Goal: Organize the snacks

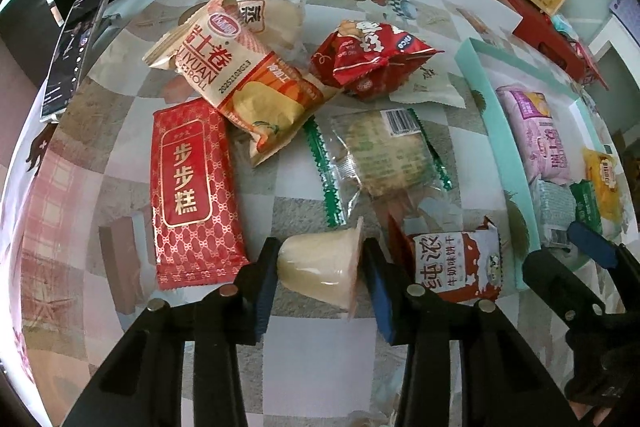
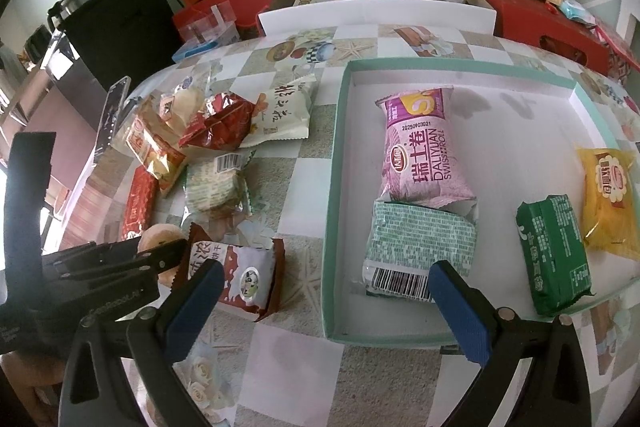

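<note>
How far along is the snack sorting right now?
Four packets already lie in the box, including the pink roll. The left hand-held gripper brackets a jelly cup; the right hand-held gripper is open and empty. About seven packets wait on the table, like the red cake bar.

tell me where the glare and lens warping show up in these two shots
Left wrist view: glare streaks the long red packet and the phone; the tablecloth bows outward, corners black. Right wrist view: even daylight, soft shadows inside the teal box, its straight rim curved by the fisheye.
</note>
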A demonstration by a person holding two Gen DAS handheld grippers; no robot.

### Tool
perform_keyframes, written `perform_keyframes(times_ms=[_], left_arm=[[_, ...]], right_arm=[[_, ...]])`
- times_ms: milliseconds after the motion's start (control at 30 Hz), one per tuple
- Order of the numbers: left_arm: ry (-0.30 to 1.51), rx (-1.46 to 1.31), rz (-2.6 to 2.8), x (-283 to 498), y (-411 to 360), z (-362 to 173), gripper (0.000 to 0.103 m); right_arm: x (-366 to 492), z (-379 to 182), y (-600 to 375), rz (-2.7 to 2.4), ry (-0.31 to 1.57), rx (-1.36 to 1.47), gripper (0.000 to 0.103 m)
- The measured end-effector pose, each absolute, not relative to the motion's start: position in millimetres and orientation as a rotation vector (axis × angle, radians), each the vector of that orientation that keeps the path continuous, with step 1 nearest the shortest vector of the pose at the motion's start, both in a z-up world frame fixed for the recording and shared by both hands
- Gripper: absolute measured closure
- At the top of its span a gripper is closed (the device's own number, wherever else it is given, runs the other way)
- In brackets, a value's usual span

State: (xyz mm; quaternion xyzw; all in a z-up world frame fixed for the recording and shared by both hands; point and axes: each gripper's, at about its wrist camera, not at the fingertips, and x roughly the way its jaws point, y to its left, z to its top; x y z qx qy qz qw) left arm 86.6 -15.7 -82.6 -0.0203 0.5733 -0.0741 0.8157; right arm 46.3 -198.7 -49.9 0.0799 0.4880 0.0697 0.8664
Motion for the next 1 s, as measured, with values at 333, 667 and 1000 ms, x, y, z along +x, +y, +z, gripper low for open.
perform_keyframes(times_ms=[333, 667, 1000], left_arm=[[1.228, -0.076, -0.132, 80.4, -7.9, -79.4, 0.063], [1.189, -0.135, -0.094, 70.5, 11.1, -66.5, 0.064], [1.202, -0.164, -0.057, 69.8, 24.3, -68.9, 0.064]], right_arm=[[46.4, -48.5, -189.9, 0.191, 1.013, 0.149, 0.000], [39.9, -40.6, -150.6, 0.313, 0.953, 0.002, 0.016], [35.6, -53.9, -116.9, 0.420, 0.971, -0.178, 0.021]])
